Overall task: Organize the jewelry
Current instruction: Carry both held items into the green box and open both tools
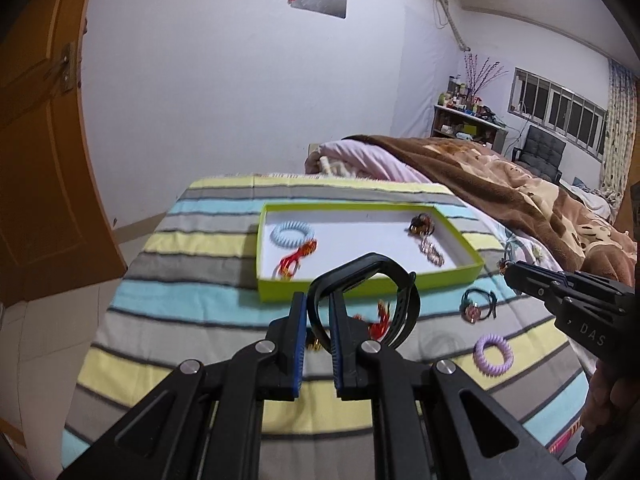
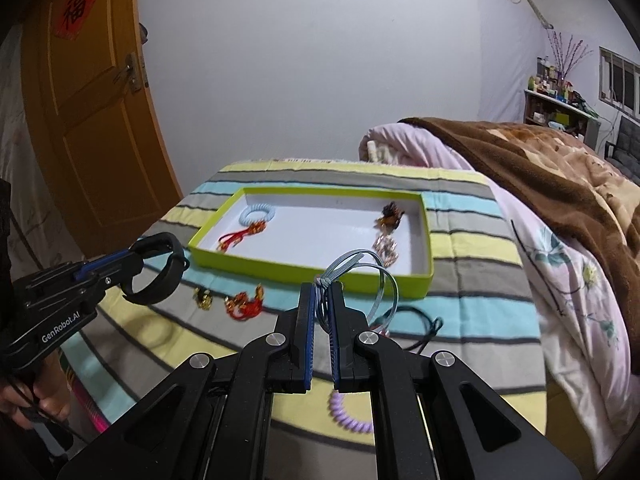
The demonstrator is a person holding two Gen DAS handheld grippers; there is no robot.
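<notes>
1. The left hand-held gripper (image 1: 319, 312) is pinching a black wristband (image 1: 400, 300), which loops up and to the right of its blue pads, lifted clear of the striped blanket (image 1: 192, 248) on the bed.
2. The right hand-held gripper (image 2: 321, 300) is pressed together on a grey-blue elastic hair tie (image 2: 360, 268); the knot sits at the fingertips and the loops arch upward and hang to the right.
3. A lime-green tray (image 2: 312, 274) with a white floor lies on the blanket toward the far edge of the bed.
4. Inside the tray, a pale blue spiral hair ring (image 1: 293, 234) and a red tasselled charm (image 1: 296, 260) sit at its left end; a dark amber hair clip (image 1: 421, 226) and a clear beaded bracelet (image 1: 432, 254) sit at its right end.
5. On the blanket, in front of the tray's near wall, lie a second red charm (image 2: 246, 302) and a small gold piece (image 2: 203, 299).
6. A black elastic tie with a pink charm (image 1: 474, 306) lies near the tray's near-right corner.
7. A lilac spiral hair ring (image 1: 493, 354) rests nearer the bed's near edge.
</notes>
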